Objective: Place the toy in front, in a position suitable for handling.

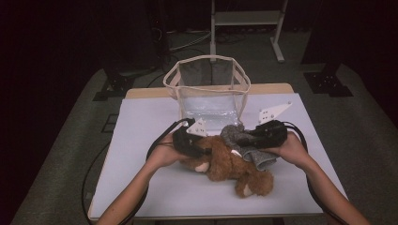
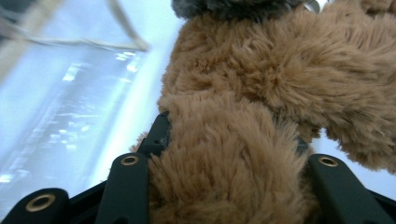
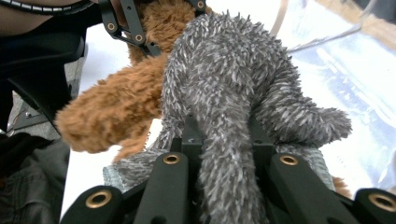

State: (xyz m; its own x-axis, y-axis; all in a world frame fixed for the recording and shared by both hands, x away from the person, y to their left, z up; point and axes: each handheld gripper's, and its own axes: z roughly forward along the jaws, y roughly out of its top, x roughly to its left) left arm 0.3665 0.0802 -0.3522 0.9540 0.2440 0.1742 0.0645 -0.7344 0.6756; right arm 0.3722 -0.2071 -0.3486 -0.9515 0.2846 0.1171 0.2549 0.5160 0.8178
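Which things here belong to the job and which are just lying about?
In the job: brown plush toy, grey plush toy, left gripper, right gripper, clear bag.
Lying about: white stand, floor cables.

Plush bear point(image 1: 230, 166) before bag point(image 1: 209, 89)

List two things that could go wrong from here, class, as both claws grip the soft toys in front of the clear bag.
1. The left claw pinches only a furry limb of the brown teddy bear; lifted, it may slip free.
2. The grey plush toy, clamped by the right claw, lies against the bear, so the toys could drag each other short of the clear bag.
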